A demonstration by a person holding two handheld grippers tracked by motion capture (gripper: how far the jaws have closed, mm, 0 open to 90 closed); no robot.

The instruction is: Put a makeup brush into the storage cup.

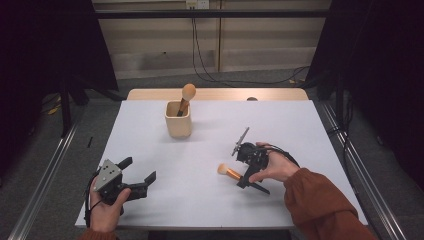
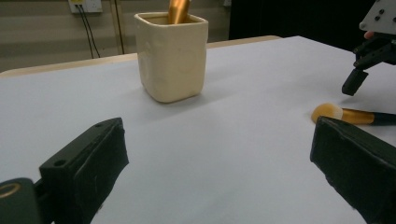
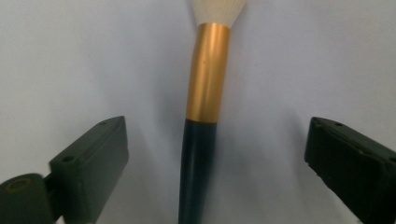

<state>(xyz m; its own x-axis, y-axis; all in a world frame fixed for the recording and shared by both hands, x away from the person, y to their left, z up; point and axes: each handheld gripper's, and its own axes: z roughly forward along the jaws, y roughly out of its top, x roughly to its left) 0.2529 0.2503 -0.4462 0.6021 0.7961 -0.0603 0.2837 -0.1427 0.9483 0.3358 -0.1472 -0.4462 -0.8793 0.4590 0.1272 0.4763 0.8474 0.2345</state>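
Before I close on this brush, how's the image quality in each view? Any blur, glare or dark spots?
High view: table evenly lit, surroundings dark, detail soft. Left gripper view: cup fairly sharp, near jaws blurred. Right gripper view: brush close and slightly soft, a mild sheen on its gold band, bristles washed out.
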